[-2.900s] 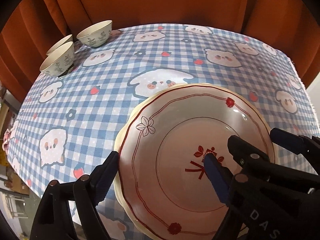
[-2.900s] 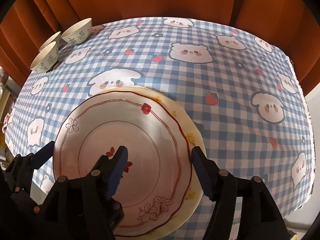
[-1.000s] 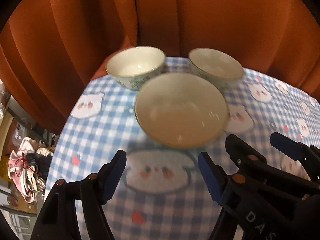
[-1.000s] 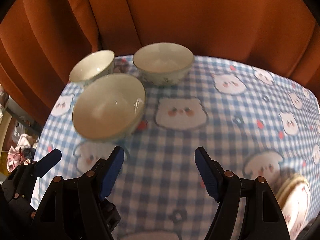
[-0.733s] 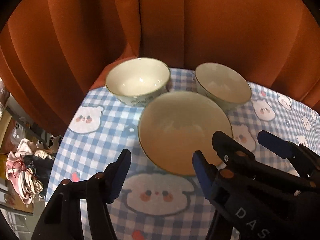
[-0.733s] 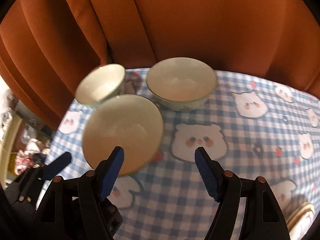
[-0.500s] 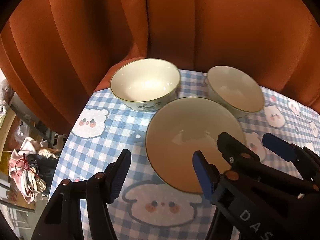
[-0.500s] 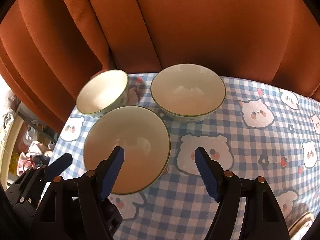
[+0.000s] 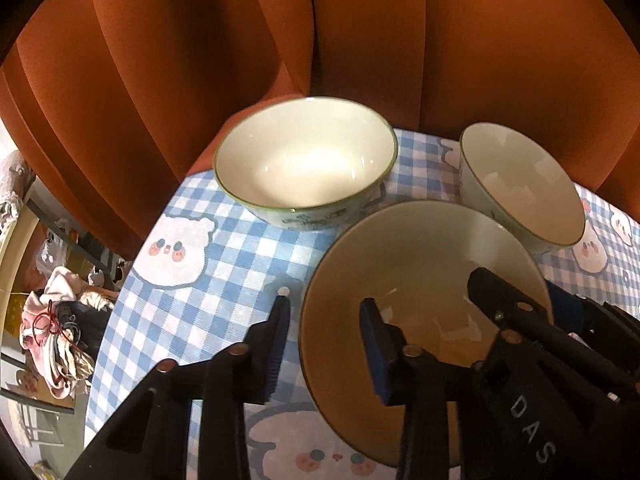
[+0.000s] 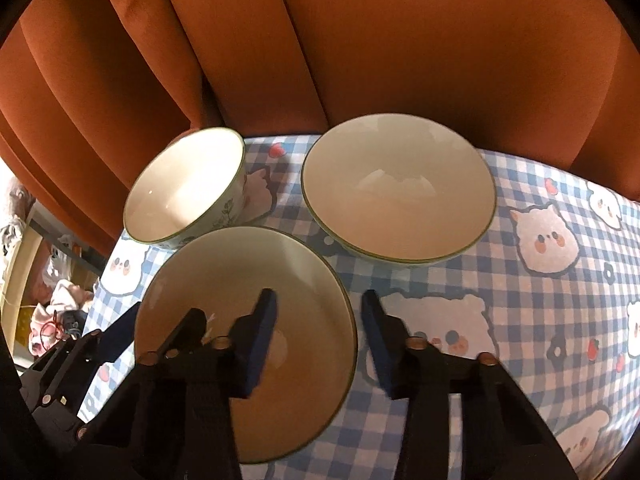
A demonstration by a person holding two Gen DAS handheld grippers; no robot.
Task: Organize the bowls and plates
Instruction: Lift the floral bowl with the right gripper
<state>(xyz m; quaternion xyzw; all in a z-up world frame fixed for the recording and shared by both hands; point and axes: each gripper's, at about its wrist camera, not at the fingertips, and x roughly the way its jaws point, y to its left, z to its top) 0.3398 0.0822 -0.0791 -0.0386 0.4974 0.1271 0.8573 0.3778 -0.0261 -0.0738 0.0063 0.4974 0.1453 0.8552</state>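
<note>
Three white bowls with green rims stand on the checked tablecloth (image 9: 224, 248). The near bowl (image 9: 416, 248) sits between both grippers; it also shows in the right wrist view (image 10: 240, 280). My left gripper (image 9: 322, 344) is open and straddles its left rim, one finger outside and one inside. My right gripper (image 10: 318, 334) is open and straddles its right rim the same way. The far left bowl (image 9: 308, 160) (image 10: 184, 196) and the far right bowl (image 9: 520, 188) (image 10: 396, 188) stand behind it.
Orange curtain (image 9: 360, 32) hangs close behind the bowls. The table edge (image 9: 132, 264) drops off at the left, with clutter on the floor (image 9: 56, 320) below. Checked cloth with bear prints (image 10: 560, 280) stretches to the right.
Both grippers have left the stacked plates, crossed to the bowls at the table's far left corner and closed in on the near bowl. Their jaws have narrowed around its rim.
</note>
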